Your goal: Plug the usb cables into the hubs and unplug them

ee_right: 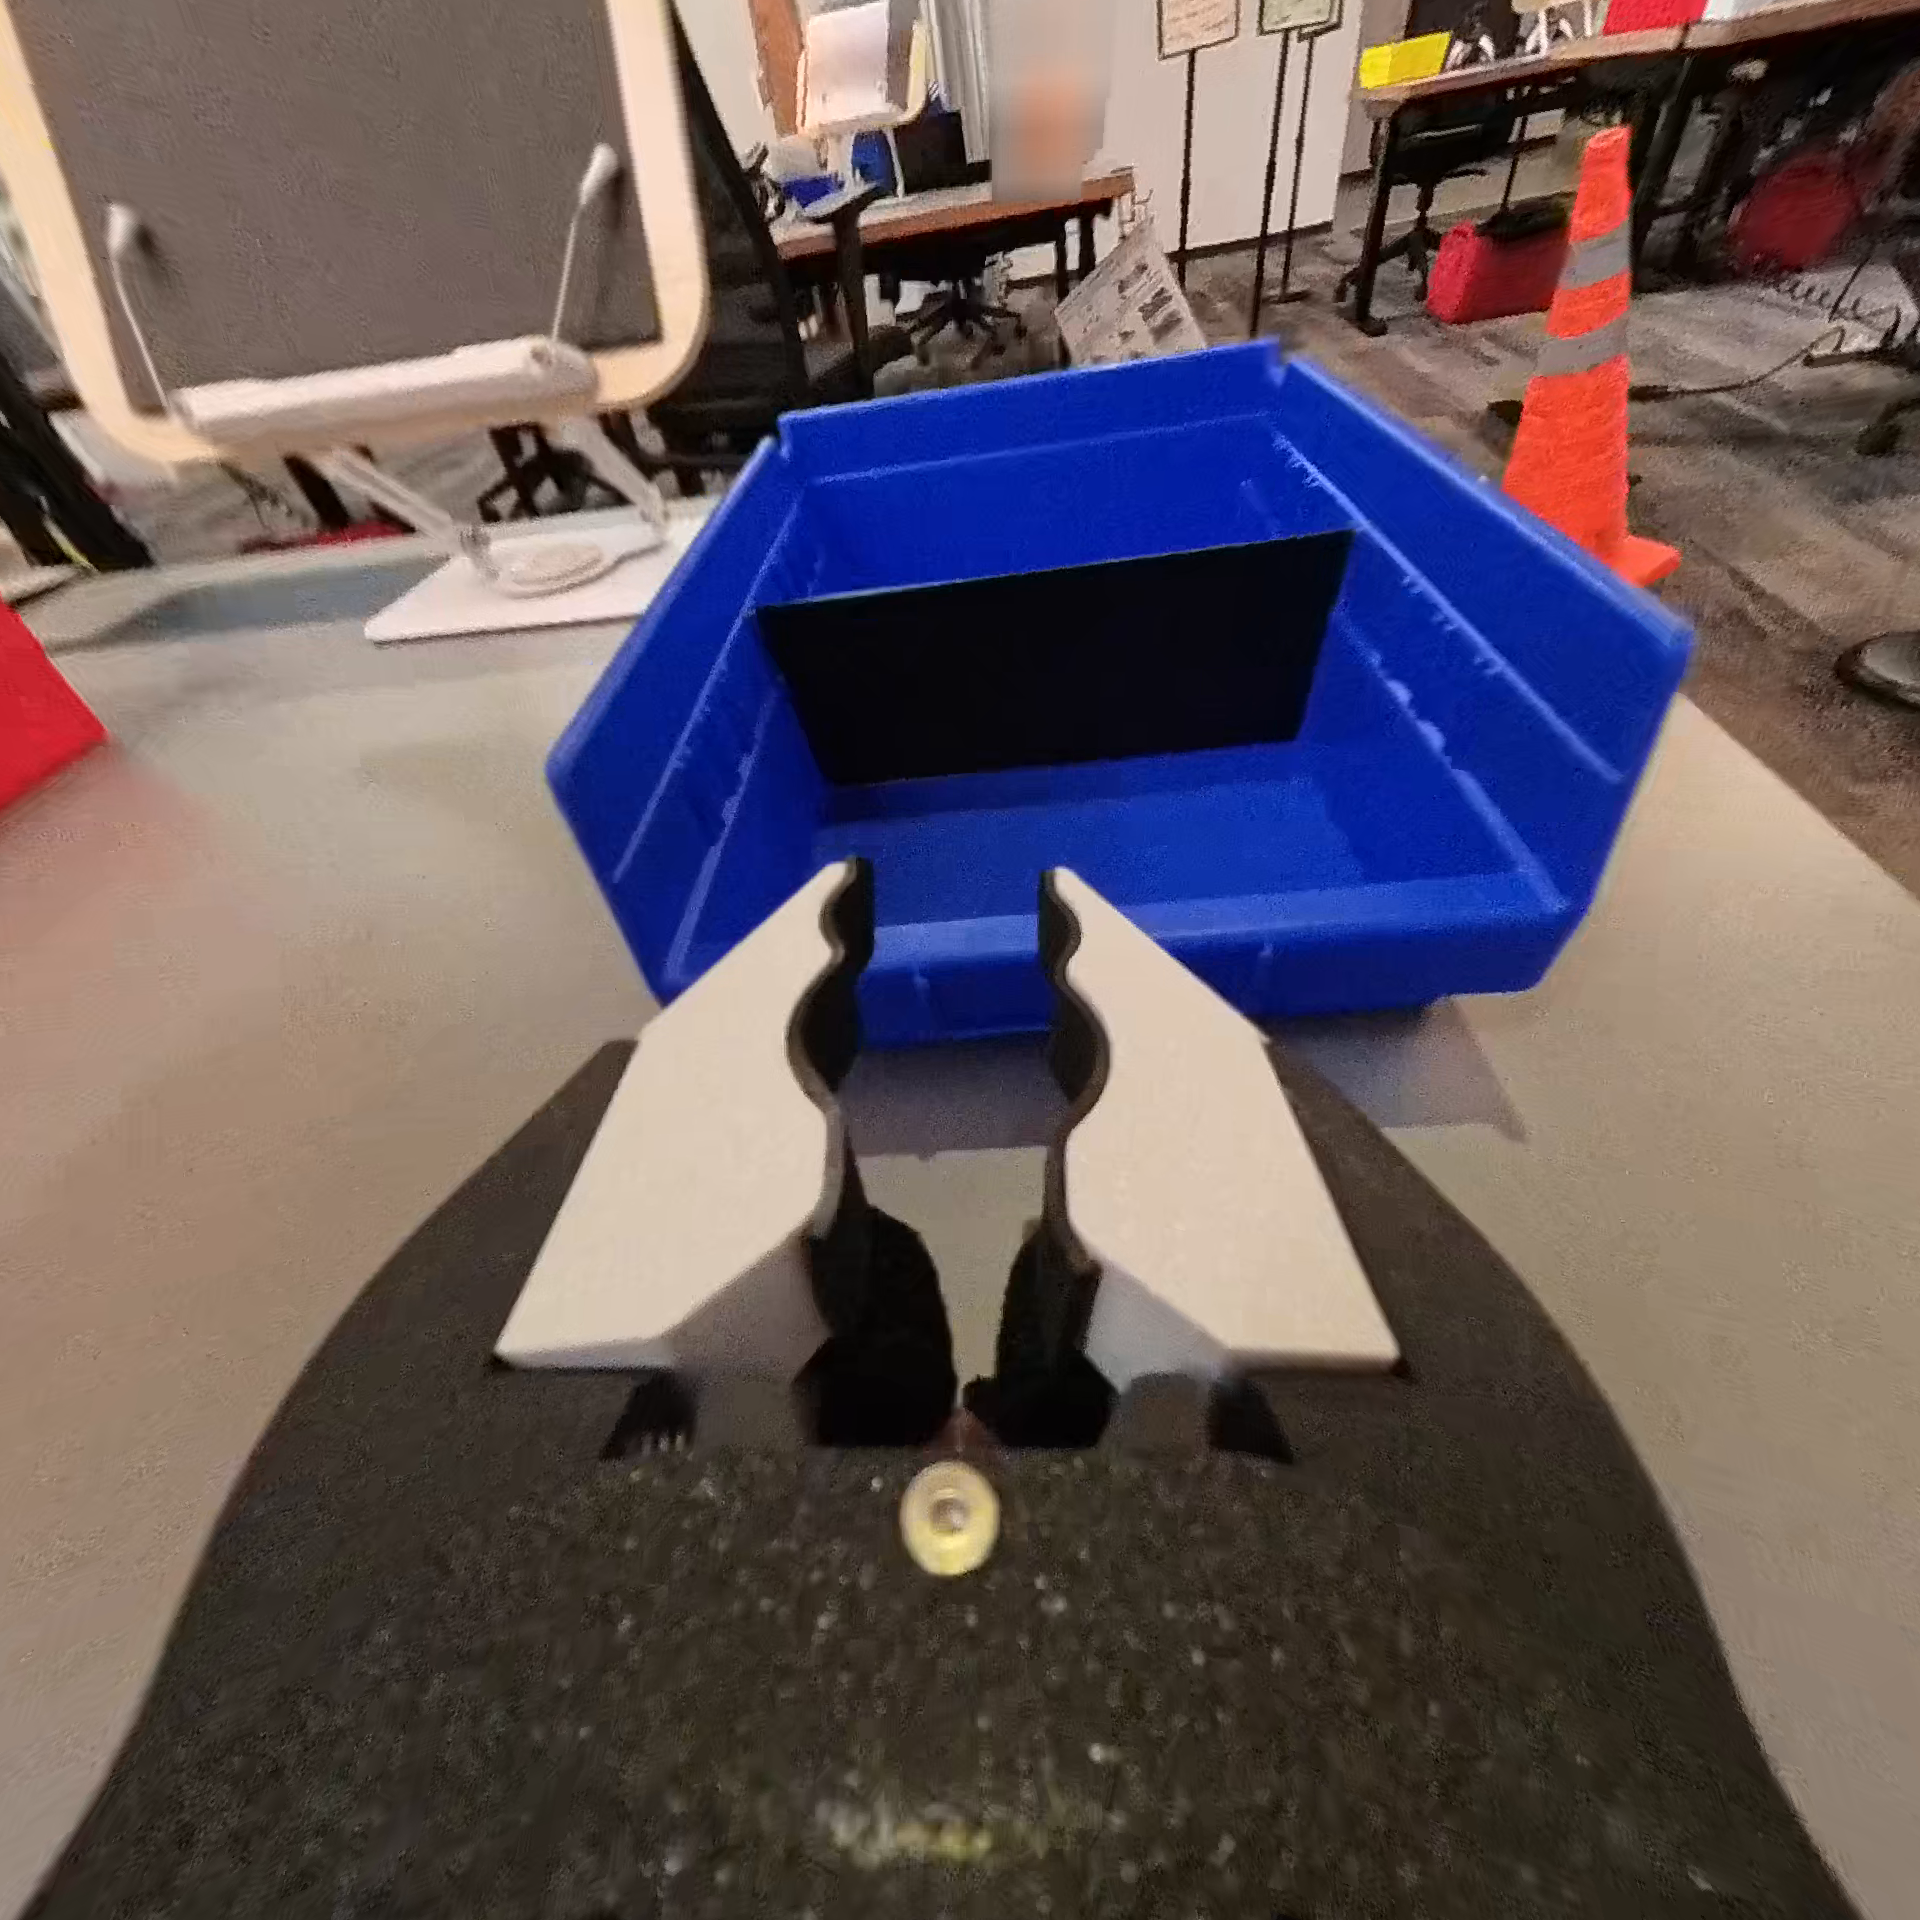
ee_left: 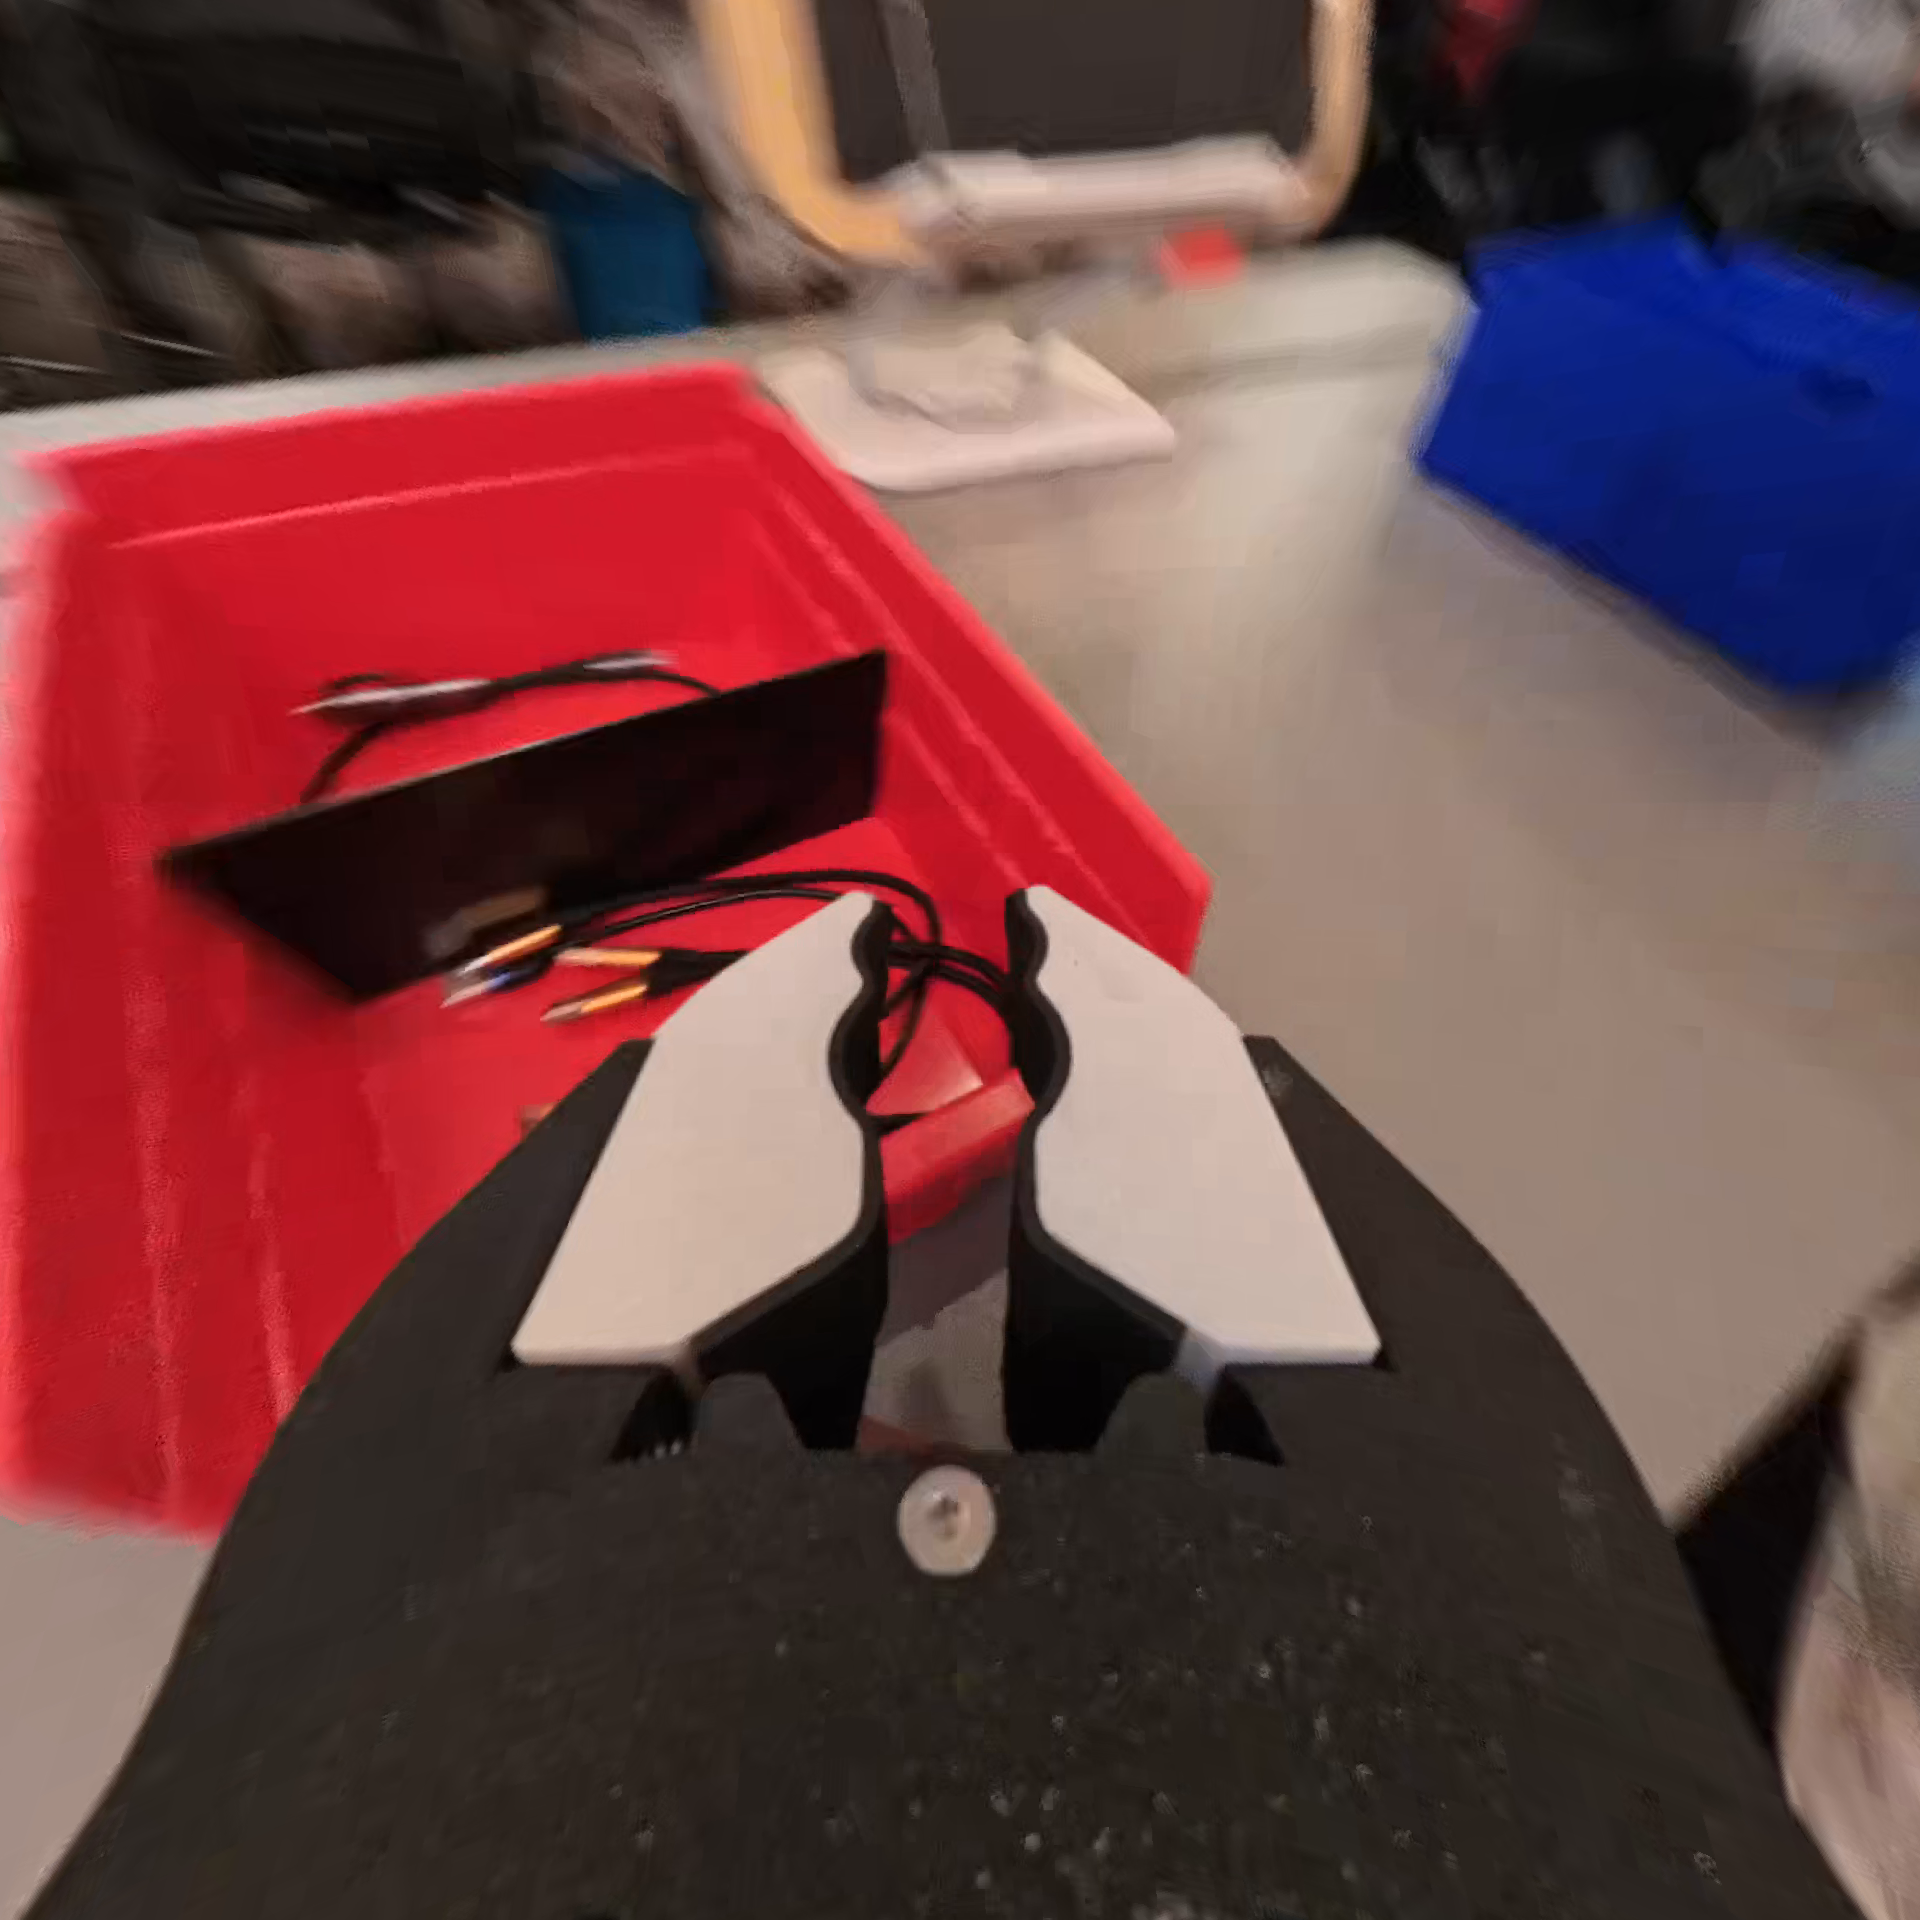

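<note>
Lying in the red bin [ee_left: 436, 488] on the grey table [ee_left: 1403, 935], beside a tilted black divider [ee_left: 540, 821], thin black wires [ee_left: 727, 894] with gold-tipped ends are being reached by the left gripper [ee_left: 940, 914]; its jaws are being held slightly apart, with wire loops between them, though whether they are gripped cannot be told. Farther right, the right gripper [ee_right: 951, 883] is being held partly open and empty at the front lip of the blue bin [ee_right: 1455, 914], where a black divider [ee_right: 1049, 655] is standing upright.

Red bin [ee_left: 499, 499]: black divider [ee_left: 540, 821] tilted inside, thin black wires [ee_left: 790, 894] with orange-tipped ends.
Blue bin [ee_right: 1143, 831]: black divider [ee_right: 1049, 665] upright.
</note>
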Demonstrator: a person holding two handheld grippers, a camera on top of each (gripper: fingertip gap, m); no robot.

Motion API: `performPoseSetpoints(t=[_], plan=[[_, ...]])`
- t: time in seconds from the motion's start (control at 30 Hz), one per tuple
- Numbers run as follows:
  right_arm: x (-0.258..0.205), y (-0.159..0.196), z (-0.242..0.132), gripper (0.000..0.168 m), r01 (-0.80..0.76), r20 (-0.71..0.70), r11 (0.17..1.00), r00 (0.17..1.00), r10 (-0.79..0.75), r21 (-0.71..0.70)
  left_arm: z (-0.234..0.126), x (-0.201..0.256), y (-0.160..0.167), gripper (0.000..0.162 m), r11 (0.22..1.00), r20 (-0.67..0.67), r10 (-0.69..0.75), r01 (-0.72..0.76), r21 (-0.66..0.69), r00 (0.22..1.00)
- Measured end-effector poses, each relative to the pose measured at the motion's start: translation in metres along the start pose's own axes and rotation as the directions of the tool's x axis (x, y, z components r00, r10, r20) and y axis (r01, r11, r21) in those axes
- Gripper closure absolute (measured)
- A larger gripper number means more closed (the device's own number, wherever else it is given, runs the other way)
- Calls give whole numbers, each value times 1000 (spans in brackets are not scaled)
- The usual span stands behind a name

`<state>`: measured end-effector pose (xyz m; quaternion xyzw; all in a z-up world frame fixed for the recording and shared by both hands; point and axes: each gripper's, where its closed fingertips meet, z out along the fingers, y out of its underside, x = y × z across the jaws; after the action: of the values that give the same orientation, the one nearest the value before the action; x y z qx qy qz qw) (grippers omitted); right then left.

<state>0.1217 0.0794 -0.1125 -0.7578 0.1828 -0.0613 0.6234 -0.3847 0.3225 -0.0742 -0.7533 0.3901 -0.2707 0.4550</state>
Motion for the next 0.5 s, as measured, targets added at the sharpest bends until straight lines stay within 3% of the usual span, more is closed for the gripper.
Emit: performPoseSetpoints(t=[0.1,0.17,0.27,0.4,0.5], plan=[[-13,4,6,140,103,14,994,995,-103,-30,20,-21,-23,132,928,-97,280,-295,-228,955],[-23,3,10,140,125,41,992,991,-124,-18,42,-48,-41,137,835,-152,415,-442,-328,897],[-38,7,15,141,122,102,992,988,-118,-26,78,-88,-40,135,661,-331,433,-545,-516,839],[-53,12,19,140,128,152,991,981,-122,-31,114,-141,-11,132,330,-521,429,-664,-671,738],[-57,14,19,141,135,171,990,977,-128,-29,130,-150,13,129,239,-592,309,-663,-709,744]])
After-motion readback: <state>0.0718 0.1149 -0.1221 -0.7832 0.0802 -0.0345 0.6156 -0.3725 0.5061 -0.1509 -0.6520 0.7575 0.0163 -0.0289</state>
